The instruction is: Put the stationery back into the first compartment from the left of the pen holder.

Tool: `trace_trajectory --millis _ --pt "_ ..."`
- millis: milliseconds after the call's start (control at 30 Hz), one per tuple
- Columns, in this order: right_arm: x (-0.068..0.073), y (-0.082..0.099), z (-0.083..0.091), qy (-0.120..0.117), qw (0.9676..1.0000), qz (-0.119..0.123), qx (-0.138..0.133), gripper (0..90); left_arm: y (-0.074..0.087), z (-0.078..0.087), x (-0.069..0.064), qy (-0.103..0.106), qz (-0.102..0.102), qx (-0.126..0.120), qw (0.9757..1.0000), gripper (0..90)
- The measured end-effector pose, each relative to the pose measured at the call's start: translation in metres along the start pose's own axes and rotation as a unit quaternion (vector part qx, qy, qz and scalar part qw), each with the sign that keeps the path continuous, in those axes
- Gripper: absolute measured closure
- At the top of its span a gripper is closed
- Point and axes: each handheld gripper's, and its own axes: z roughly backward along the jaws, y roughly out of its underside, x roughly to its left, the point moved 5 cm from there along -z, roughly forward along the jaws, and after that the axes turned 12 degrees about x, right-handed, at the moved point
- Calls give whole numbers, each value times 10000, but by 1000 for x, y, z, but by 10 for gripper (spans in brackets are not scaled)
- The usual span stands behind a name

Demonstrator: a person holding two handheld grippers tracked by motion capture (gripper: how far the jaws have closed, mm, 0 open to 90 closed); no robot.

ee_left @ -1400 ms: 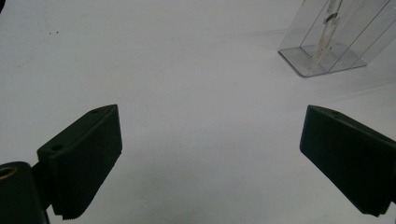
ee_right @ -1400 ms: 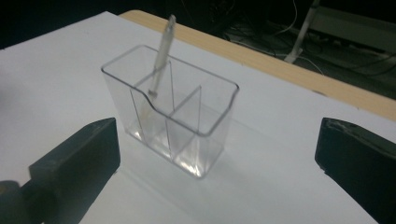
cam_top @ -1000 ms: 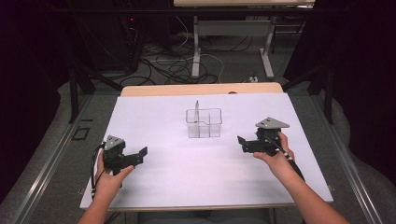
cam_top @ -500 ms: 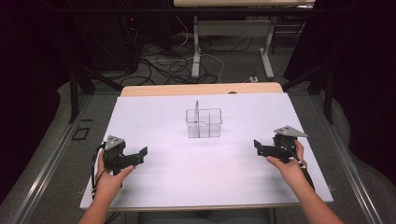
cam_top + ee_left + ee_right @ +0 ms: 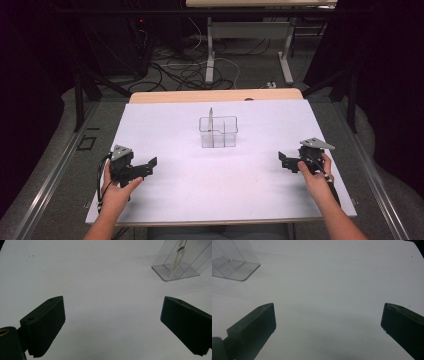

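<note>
A clear plastic divided holder (image 5: 218, 132) stands at the middle of the white table (image 5: 220, 185), with a thin pale stick (image 5: 211, 120) upright in its left compartment. In the left gripper view the holder (image 5: 178, 263) and stick (image 5: 178, 257) lie at the upper right. The right gripper view has the holder (image 5: 232, 260) at its upper left. My left gripper (image 5: 151, 163) rests near the table's front left, open and empty. My right gripper (image 5: 282, 159) sits at the front right, open and empty too. Both sets of jaws stand wide apart over bare table.
A wooden strip (image 5: 215, 95) borders the table's far edge. Beyond it are cables on the floor (image 5: 195, 70) and the legs of another table (image 5: 210, 55). Dark curtains flank both sides.
My right gripper has drawn back from near the holder toward the front right of the table and come lower. The left gripper has stayed put.
</note>
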Motion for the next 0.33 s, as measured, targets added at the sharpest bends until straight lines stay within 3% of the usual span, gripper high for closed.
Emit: trace_trajectory --millis 333 --pt "-4 4 -3 -31 9998 -121 133 0 0 0 1 -5 19 22 10000 58"
